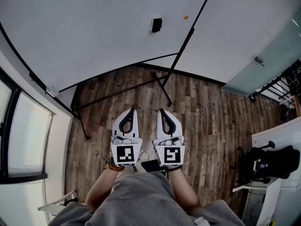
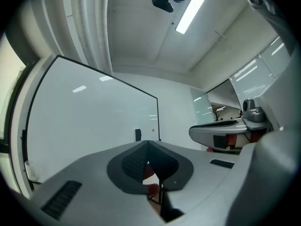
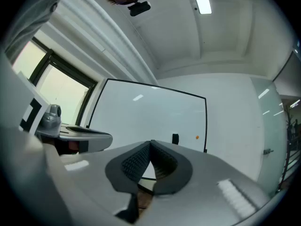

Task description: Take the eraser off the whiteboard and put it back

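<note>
The eraser (image 1: 156,25) sits on the whiteboard (image 1: 94,27), its long side upright, far ahead of both tongs. It lies almost in line with the right gripper (image 1: 162,112), which looks the nearer; the left gripper (image 1: 132,112) is just beside it. Both have their jaws together, holding nothing.

The room is brightly and evenly lit; light is given by a ceiling strip lamp (image 2: 193,8), blown out to white in both gripper views, and by daylight through the window (image 1: 23,135); pale lamp reflections are seen on the whiteboard (image 2: 94,126); only faint, soft shadows are cast on the floor (image 1: 211,117); straight lines are bent strongly by the wide lenses; dark corners are shown in the gripper views, and the nearest foreground there is rendered soft.
</note>
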Tool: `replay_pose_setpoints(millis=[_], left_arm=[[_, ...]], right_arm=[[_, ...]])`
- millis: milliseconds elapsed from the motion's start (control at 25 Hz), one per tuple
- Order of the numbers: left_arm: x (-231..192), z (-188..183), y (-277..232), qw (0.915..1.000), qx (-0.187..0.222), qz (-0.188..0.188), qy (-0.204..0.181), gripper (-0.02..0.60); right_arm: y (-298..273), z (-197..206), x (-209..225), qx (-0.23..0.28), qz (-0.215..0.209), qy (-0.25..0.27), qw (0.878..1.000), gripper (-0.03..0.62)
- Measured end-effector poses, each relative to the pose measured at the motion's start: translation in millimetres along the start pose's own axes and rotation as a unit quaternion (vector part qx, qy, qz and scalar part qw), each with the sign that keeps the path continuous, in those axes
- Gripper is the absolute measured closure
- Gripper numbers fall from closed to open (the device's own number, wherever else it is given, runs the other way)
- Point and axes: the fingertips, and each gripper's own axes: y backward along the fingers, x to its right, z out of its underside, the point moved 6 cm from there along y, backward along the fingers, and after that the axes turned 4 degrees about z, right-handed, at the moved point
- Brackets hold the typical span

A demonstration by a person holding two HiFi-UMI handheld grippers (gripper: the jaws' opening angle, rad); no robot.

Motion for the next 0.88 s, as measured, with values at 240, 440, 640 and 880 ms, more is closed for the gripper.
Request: replay_pose_setpoints(millis=[240, 440, 640, 880], left_arm=[[-2, -1, 20, 0.9999, -0.001, 0.007, 0.012, 0.577], [-7, -5, 35, 0.9997, -0.006, 0.016, 0.020, 0.577], [-13, -7, 50, 0.9990, -0.007, 0.030, 0.031, 0.577], [-12, -4, 56, 0.9987, -0.007, 0.038, 0.033, 0.577]], right_arm=[[14, -4, -9, 0.001, 0.001, -0.021, 1.000, 0.583], [21, -7, -19, -0.007, 0.007, -0.007, 1.000, 0.583], [27, -8, -30, -0.008, 0.012, -0.011, 1.000, 0.583], [31, -8, -38, -0.015, 0.008, -0.008, 1.000, 0.583]])
